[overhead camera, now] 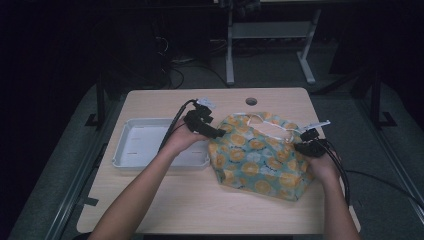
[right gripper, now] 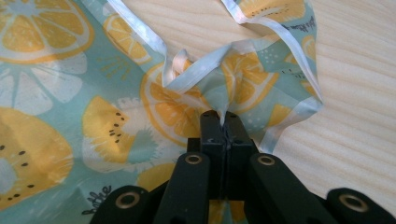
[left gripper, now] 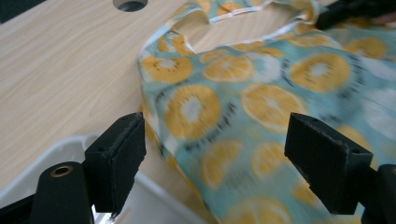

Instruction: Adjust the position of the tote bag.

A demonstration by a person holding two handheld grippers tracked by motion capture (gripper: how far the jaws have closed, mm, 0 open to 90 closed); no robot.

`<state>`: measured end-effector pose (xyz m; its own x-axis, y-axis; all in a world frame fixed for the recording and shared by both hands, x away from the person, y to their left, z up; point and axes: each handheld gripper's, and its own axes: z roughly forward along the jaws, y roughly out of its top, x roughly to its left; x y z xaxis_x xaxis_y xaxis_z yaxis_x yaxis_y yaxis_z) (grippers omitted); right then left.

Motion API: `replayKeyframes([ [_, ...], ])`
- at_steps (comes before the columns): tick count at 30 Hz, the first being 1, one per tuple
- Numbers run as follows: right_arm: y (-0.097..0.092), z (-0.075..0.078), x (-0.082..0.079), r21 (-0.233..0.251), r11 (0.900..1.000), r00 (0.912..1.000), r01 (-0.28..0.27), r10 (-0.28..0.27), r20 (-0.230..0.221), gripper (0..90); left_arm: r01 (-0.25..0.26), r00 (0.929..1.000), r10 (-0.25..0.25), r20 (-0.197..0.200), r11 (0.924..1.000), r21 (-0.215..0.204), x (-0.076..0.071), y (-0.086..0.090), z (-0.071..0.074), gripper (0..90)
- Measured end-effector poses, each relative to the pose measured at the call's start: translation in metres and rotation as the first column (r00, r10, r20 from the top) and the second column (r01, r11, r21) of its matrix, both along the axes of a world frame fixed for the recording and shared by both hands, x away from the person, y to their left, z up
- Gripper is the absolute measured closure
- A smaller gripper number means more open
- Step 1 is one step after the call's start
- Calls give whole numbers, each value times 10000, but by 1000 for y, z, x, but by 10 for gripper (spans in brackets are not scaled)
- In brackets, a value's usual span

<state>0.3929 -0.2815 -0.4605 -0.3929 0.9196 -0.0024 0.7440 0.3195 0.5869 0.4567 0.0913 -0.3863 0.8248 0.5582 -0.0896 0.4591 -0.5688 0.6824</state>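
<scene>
Cloth: citrus-print fabric bag (overhead camera: 260,157) lying on the counter (overhead camera: 165,200), between the two hand-held grippers.
Right hand-held gripper (right gripper: 222,122): jaws pressed together, pinching a fold of the bag's white-trimmed edge.
Left hand-held gripper (left gripper: 215,154): jaws spread wide, bag just ahead of them.
Tray (overhead camera: 131,126): white, beside the left hand-held gripper, away from the bag.

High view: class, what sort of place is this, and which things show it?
Probably a lab or workshop set up for recording: a lone wooden table in a dark room, cabled grippers in both hands, and metal desk legs with loose cables behind.
</scene>
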Motion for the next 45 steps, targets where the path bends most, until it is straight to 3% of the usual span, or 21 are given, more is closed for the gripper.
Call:
replayKeyframes([
  [8, 0, 0, 0, -84, 9999, 9999, -105, 105, 82, 884, -138, 9996, 154, -241, 9978, 647, 26, -26, -17, 193],
  [11, 0, 0, 0, -102, 9999, 9999, -121, 122, 91, 884, -294, 9986, 320, -413, 9975, 637, 33, -31, -22, 192],
  [17, 0, 0, -1, -31, 10000, 10000, -48, 48, 45, 885, -502, 9965, 569, -617, 9933, 1041, 46, -36, -34, 196],
  [24, 0, 0, 0, -26, 10000, 9999, -81, 81, 64, 885, -379, 9940, 560, -945, 9823, 1836, 50, -48, -52, 232],
  [29, -1, -1, -1, -36, 9999, 9999, -100, 100, 83, 886, -336, 9902, 596, -1262, 9794, 1989, 50, -54, -62, 275],
  [36, 0, 0, -1, -5, 10000, 9999, -77, 77, 72, 886, -452, 9918, 722, -1055, 9699, 2392, 50, -59, -64, 467],
  [38, 0, 0, -1, -18, 10000, 10000, -69, 69, 51, 887, -513, 9930, 771, -891, 9636, 2623, 50, -61, -63, 532],
  [45, 0, 0, -1, -52, 9999, 9999, -111, 111, 71, 887, -409, 9914, 703, -1100, 9674, 2497, 51, -59, -62, 839],
])
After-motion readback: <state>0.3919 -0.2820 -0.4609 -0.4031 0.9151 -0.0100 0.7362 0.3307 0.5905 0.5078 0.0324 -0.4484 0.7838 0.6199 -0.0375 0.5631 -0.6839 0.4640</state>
